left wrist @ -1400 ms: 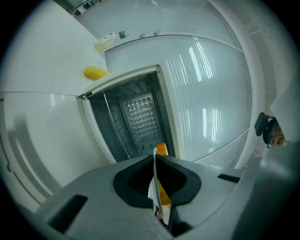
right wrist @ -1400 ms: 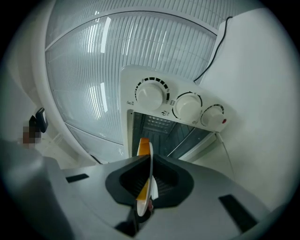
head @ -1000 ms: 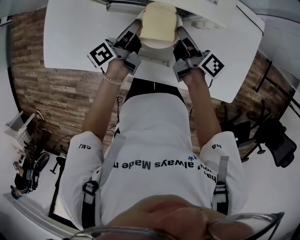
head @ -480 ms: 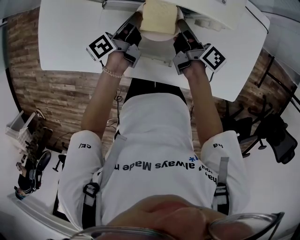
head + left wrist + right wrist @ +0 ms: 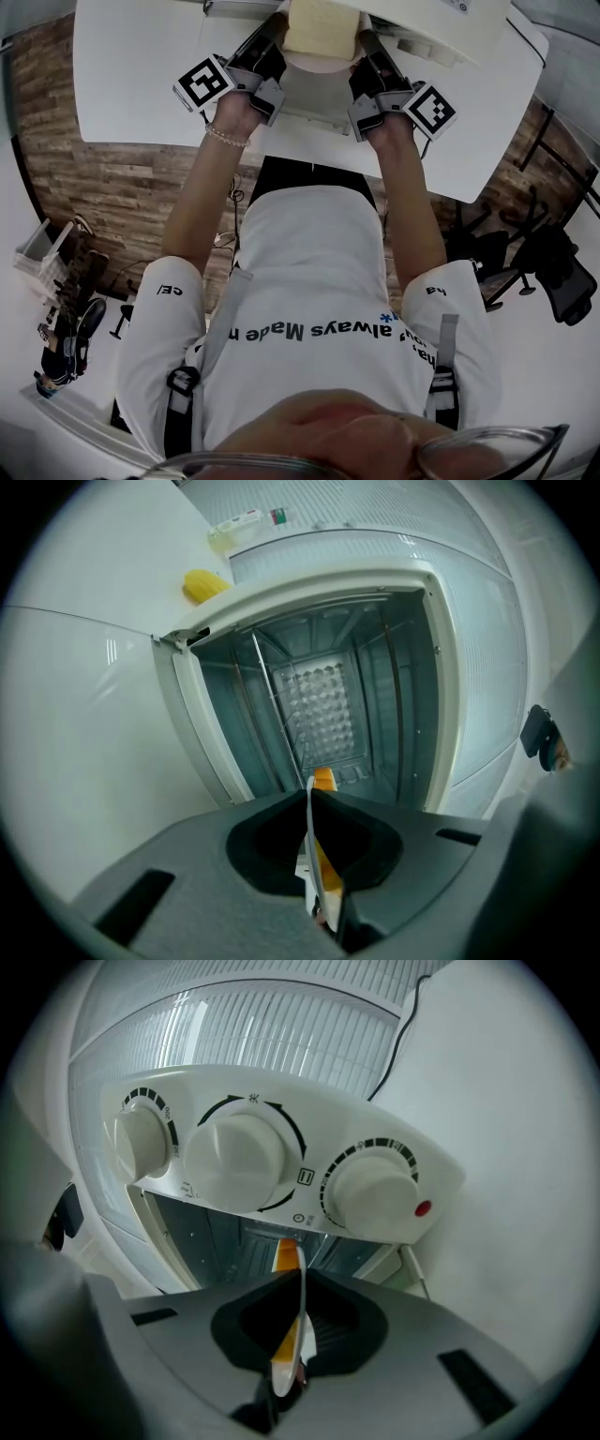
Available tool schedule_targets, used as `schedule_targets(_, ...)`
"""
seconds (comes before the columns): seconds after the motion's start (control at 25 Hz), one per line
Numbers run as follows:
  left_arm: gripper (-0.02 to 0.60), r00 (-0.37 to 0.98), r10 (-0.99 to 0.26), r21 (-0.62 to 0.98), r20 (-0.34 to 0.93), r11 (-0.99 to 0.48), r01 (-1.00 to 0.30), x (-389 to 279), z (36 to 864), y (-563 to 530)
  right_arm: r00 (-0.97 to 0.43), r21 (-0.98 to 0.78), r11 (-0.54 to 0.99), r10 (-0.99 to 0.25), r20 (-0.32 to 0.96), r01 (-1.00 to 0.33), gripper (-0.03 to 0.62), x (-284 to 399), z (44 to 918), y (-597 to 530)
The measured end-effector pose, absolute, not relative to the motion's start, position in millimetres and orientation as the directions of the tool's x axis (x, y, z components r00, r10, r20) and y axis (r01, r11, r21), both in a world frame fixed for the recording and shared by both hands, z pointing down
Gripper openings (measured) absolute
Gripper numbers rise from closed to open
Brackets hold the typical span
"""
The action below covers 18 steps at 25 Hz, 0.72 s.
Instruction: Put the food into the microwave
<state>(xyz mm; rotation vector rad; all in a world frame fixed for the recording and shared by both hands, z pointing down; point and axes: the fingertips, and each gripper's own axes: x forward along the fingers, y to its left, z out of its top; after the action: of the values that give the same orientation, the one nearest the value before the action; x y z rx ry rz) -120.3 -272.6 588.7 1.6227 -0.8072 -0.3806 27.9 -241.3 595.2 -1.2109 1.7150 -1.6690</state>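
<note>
As left claw (image 5: 315, 860) and right claw (image 5: 289, 1335) each clamp the plate (image 5: 320, 65) rim, we should advance level into the microwave (image 5: 323, 696) ahead.

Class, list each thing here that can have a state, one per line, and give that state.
microwave: open.
plate: carried by two opposite rims at the microwave's mouth.
bread slice: lying flat on the plate.
left claw: shut on the plate's rim.
right claw: shut on the plate's rim.
</note>
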Motion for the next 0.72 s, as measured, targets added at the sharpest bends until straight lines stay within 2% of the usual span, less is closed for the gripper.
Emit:
schedule_targets(0.32,0.022,0.7,-0.694,0.951,0.168,-0.074,-0.3,-115,584,-279,-0.473,-0.953,-0.137,-0.843,0.256,-0.271,0.021,33,597,-245)
schedule_targets(0.4,0.079,0.695,-0.703,0.957,0.151,-0.073,-0.282,-117,580,-278,-0.463,-0.953,-0.14,-0.849,0.256,-0.269,0.021,33,595,-246)
schedule_targets(0.48,0.103,0.685,-0.715,0.967,0.137,-0.054,-0.249,-118,577,-274,-0.454,-0.954,-0.146,-0.854,0.255,-0.262,0.021,34,595,-246)
schedule_targets(0.72,0.109,0.659,-0.741,0.976,0.13,-0.02,-0.215,-125,572,-248,-0.445,-0.955,-0.151,-0.859,0.255,-0.254,0.021,34,594,-251)
